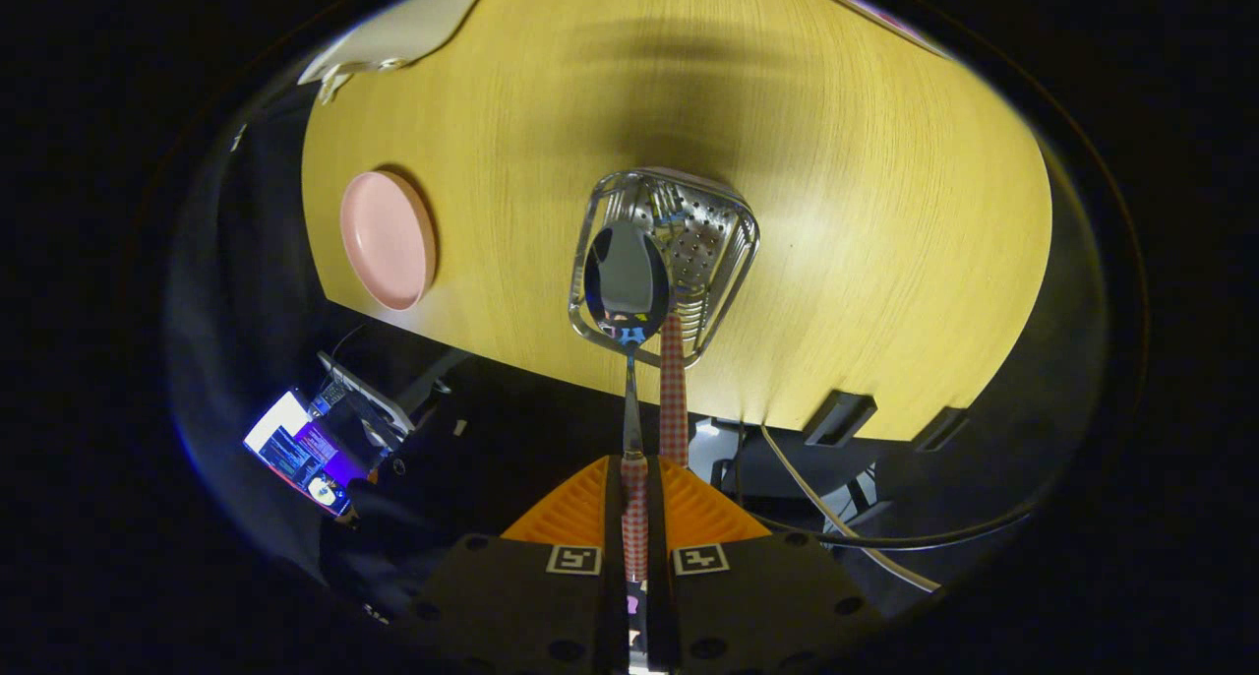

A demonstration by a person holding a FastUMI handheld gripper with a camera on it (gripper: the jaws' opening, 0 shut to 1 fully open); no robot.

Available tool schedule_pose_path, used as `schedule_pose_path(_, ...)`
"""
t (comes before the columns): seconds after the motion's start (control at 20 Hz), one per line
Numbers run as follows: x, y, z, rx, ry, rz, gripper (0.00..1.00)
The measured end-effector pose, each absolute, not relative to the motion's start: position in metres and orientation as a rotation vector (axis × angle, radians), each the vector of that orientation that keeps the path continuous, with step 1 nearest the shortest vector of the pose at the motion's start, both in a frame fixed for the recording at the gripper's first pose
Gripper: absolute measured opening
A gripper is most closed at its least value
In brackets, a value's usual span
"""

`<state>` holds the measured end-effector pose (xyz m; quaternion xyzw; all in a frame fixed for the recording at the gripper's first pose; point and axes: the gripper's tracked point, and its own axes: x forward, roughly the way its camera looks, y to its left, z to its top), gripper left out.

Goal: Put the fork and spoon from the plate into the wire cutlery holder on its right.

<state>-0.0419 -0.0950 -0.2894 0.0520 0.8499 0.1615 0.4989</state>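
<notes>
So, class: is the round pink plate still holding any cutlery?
No: the round pink plate lies bare, one checked handle stands in the wire cutlery holder, and the gripper grips the metal spoon.

Spoon [627, 281]: polished silver bowl, handle in red-and-white gingham check. Fork handle [673, 390]: identical red-and-white gingham. Wire cutlery holder [689, 252]: shiny chrome, perforated dot pattern on one wall. Plate [387, 239]: plain pale pink. Tabletop [866, 213]: yellow-toned wood grain.

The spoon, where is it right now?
In the gripper view the spoon is pinched by its checked handle in the gripper, its bowl hanging over the wire cutlery holder, right of the pink plate.
</notes>
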Motion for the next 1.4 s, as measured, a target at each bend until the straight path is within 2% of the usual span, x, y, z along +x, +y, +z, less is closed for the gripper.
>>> schedule_pose_path(0.4,-0.025,-0.094,-0.303,0.100,2.185,0.309,0.12)
schedule_pose_path(0.7,-0.005,-0.087,-0.316,0.135,2.134,0.314,0.16)
schedule_pose_path(0.85,0.006,-0.092,-0.314,0.134,2.047,0.336,0.38)
schedule_pose_path(0.95,0.010,-0.089,-0.314,0.181,1.970,0.355,0.48)
schedule_pose_path(1.05,0.014,-0.089,-0.310,0.224,1.883,0.368,0.48)
schedule_pose_path(1.1,0.014,-0.088,-0.307,0.242,1.837,0.369,0.51)
schedule_pose_path(1.2,0.020,-0.086,-0.298,0.275,1.726,0.363,0.75)
schedule_pose_path(1.3,0.025,-0.077,-0.286,0.316,1.595,0.367,0.79)
schedule_pose_path(1.4,0.027,-0.072,-0.271,0.322,1.471,0.357,0.94)
